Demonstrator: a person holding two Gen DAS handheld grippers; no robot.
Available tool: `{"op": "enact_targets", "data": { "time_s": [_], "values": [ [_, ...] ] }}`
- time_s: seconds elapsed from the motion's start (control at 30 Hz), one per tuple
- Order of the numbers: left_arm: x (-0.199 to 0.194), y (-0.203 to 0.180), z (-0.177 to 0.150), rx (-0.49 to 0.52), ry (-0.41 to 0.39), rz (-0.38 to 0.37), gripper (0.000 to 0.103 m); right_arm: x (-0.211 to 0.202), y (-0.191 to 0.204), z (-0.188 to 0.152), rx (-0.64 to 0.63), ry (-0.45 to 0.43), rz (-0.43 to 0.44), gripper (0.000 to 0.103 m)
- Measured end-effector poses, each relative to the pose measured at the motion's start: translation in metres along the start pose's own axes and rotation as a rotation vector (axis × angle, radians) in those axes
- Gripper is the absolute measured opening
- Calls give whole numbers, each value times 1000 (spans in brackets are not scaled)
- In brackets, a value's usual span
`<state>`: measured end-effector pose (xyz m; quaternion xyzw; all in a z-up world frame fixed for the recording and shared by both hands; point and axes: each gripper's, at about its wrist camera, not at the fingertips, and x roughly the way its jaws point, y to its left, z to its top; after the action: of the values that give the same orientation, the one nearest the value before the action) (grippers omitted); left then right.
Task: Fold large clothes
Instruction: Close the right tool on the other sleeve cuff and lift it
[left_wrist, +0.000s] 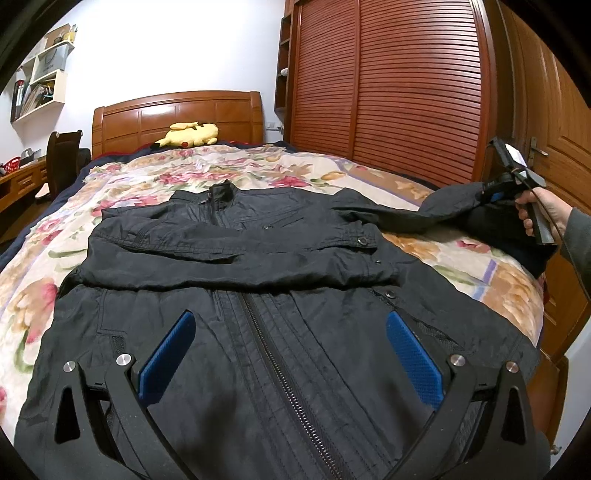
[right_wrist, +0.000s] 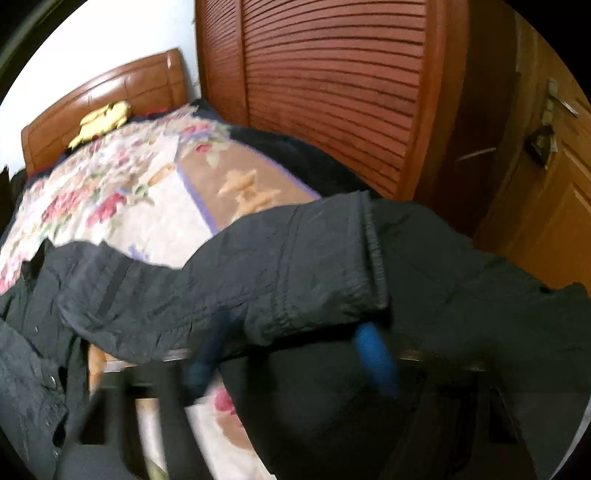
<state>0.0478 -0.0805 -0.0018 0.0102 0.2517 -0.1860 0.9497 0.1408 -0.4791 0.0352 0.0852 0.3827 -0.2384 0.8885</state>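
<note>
A black zip jacket (left_wrist: 258, 266) lies front up on the floral bedspread (left_wrist: 155, 173), its left sleeve folded across the chest. My left gripper (left_wrist: 291, 332) hovers open over the lower zipper, blue pads (left_wrist: 168, 354) wide apart, holding nothing. My right gripper (left_wrist: 495, 192) is at the bed's right edge and holds the cuff of the jacket's right sleeve (left_wrist: 424, 214), lifted off the bed. In the blurred right wrist view the sleeve (right_wrist: 295, 280) drapes over the blue pads (right_wrist: 376, 365); the gripper (right_wrist: 291, 354) is mostly hidden by cloth.
A yellow plush toy (left_wrist: 190, 134) lies by the wooden headboard (left_wrist: 177, 114). A slatted wardrobe (left_wrist: 388, 81) and a wooden door (left_wrist: 561, 155) stand right of the bed. A chair (left_wrist: 64, 162), desk and wall shelves are at the left.
</note>
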Motion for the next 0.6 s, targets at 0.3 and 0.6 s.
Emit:
{"op": "enact_targets", "data": {
  "time_s": [0.3, 0.6],
  "values": [
    [-3, 6, 2, -22, -1, -19, 103, -42, 41, 2, -170, -110, 43, 22],
    [-16, 19, 2, -33, -14, -3, 103, -96, 110, -17, -340, -233, 159, 20]
  ]
}}
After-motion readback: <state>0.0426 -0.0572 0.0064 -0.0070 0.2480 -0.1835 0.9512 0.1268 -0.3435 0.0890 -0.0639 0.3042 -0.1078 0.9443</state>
